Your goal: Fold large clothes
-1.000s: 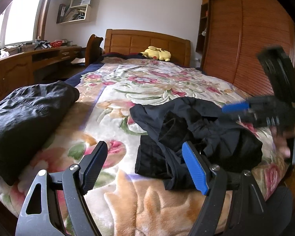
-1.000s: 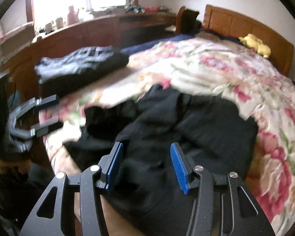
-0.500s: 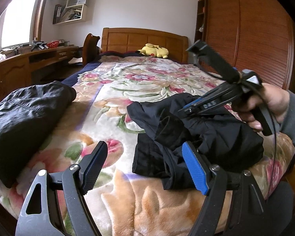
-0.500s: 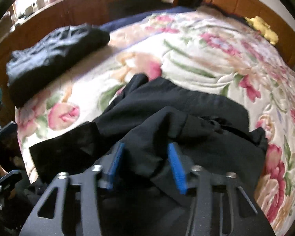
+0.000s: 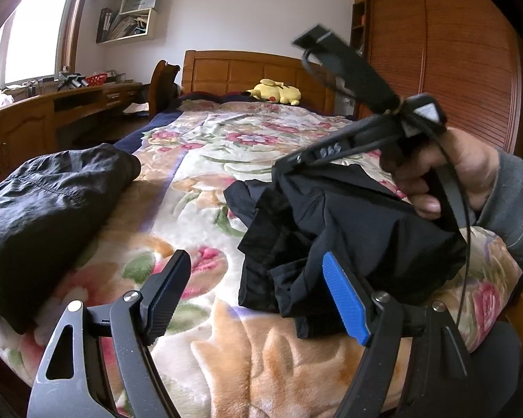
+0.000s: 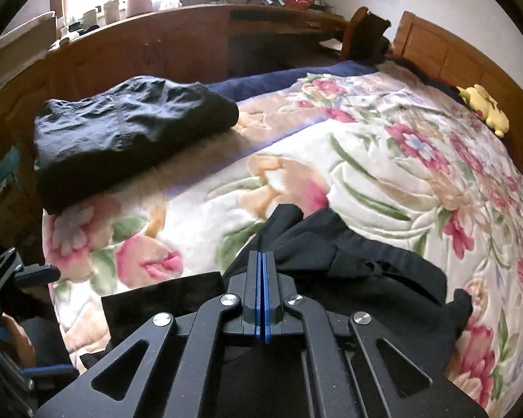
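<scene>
A crumpled black garment lies on the floral bedspread near the bed's foot. My left gripper is open and empty, just short of the garment's near edge. My right gripper is shut on a raised fold of the black garment. In the left wrist view the right gripper holds the fabric's top edge, lifted slightly. A folded black garment lies on the bed's left corner; it also shows in the right wrist view.
A yellow plush toy lies by the wooden headboard. A wooden desk and chair stand left of the bed. A wooden wardrobe stands on the right.
My right gripper came down onto the black garment, shut on a fold and lifted it a little. My left gripper stayed open and nearly still.
</scene>
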The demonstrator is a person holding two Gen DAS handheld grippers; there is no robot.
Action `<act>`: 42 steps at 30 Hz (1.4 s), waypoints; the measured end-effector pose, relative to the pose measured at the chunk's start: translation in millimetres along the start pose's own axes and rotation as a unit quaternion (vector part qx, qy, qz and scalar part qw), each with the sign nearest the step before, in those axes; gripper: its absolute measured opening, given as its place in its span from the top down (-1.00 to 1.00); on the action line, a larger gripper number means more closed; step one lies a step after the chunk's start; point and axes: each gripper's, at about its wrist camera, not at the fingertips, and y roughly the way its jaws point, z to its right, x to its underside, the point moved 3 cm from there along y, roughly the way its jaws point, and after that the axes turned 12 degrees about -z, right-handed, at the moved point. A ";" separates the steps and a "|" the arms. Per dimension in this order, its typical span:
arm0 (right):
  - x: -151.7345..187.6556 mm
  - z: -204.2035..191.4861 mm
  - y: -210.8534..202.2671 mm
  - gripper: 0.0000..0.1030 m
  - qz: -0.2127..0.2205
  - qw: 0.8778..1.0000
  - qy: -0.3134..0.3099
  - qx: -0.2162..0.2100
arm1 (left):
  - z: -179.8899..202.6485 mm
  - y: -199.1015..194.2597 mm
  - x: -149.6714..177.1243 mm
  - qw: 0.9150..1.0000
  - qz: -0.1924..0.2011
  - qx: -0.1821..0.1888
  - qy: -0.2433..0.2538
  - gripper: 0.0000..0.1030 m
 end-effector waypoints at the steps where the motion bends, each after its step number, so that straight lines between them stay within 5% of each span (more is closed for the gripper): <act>1: 1.4 -1.3 6.6 0.98 -0.006 1.000 -0.002 -0.002 | 0.1 0.5 -0.3 1.000 0.000 0.000 0.000 -0.54; 7: 11.0 4.9 13.8 0.95 -0.014 1.000 0.006 0.009 | 6.6 5.5 -3.9 1.000 -0.001 0.005 0.002 -0.54; 12: 26.3 19.5 -14.9 0.04 0.017 0.999 0.024 0.039 | 19.5 9.1 -7.2 1.000 0.000 0.010 0.014 -0.54; 23: 92.8 87.2 -16.1 0.04 0.031 0.987 0.119 0.108 | 27.9 13.1 -6.5 1.000 -0.007 0.006 0.020 -0.54; 36: 124.8 130.3 3.6 0.04 0.021 0.979 0.174 0.107 | 30.9 14.6 -2.2 1.000 -0.015 -0.003 0.027 -0.54; 42: 126.0 150.4 11.6 -0.29 0.026 0.974 0.201 0.099 | 30.4 13.8 12.3 0.999 -0.032 0.002 0.039 -0.51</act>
